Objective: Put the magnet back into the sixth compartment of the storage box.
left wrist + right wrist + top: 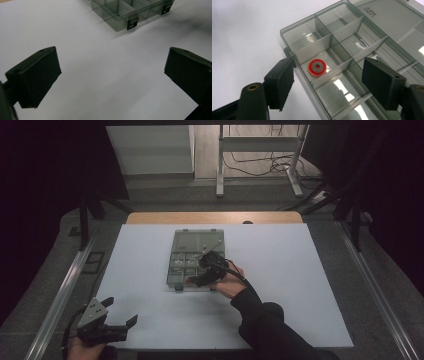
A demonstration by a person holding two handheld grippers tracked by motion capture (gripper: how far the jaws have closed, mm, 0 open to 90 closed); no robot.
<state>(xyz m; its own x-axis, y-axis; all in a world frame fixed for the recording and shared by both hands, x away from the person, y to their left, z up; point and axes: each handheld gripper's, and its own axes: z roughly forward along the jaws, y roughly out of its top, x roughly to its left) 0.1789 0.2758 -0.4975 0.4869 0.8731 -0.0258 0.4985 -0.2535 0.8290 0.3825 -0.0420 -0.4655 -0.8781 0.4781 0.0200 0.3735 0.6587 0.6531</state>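
White table (300,285); right gripper (328,75) jaws apart over red washer (317,67).

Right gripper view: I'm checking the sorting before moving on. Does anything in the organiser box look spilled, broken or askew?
Nothing stands out. The clear grey plastic organiser box sits flat on the white table, its dividers straight and unbroken. One red ring with a grey washer on it lies flat inside a single compartment, between the open jaws of the right tool, untouched.

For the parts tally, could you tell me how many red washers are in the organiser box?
1: the red washer lies in a compartment along the organiser box front wall, between the right gripper jaws; glare may hide others.
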